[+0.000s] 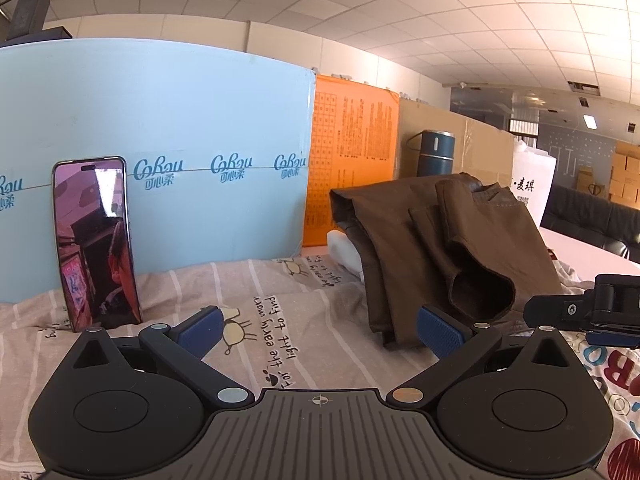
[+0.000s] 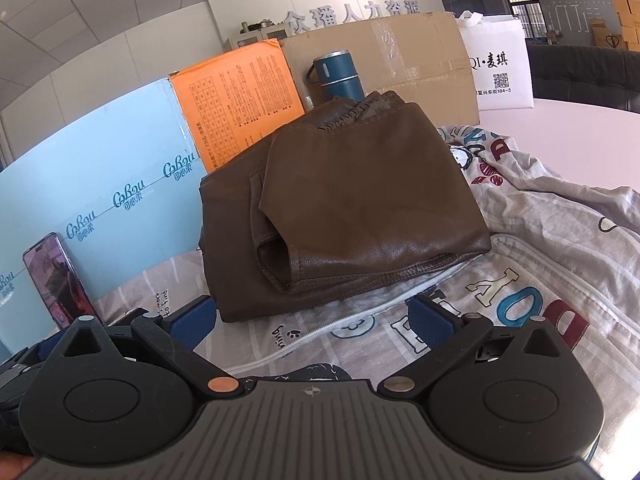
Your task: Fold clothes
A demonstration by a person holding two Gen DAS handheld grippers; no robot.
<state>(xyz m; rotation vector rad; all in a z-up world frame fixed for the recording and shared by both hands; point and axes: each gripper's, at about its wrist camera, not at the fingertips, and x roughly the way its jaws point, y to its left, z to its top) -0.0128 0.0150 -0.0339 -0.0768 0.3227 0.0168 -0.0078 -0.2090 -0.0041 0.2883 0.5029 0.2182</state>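
Note:
A brown leather jacket lies folded in a compact stack on the printed grey bedsheet, one sleeve cuff facing me. It also shows in the left wrist view, to the right of centre. My right gripper is open and empty, just in front of the jacket's near edge. My left gripper is open and empty over the sheet, its right finger close to the jacket's near left corner. The right gripper's body shows at the right edge of the left wrist view.
A phone leans upright against a light blue box at the back left. An orange box, a cardboard box, a blue flask and a white bag stand behind the jacket.

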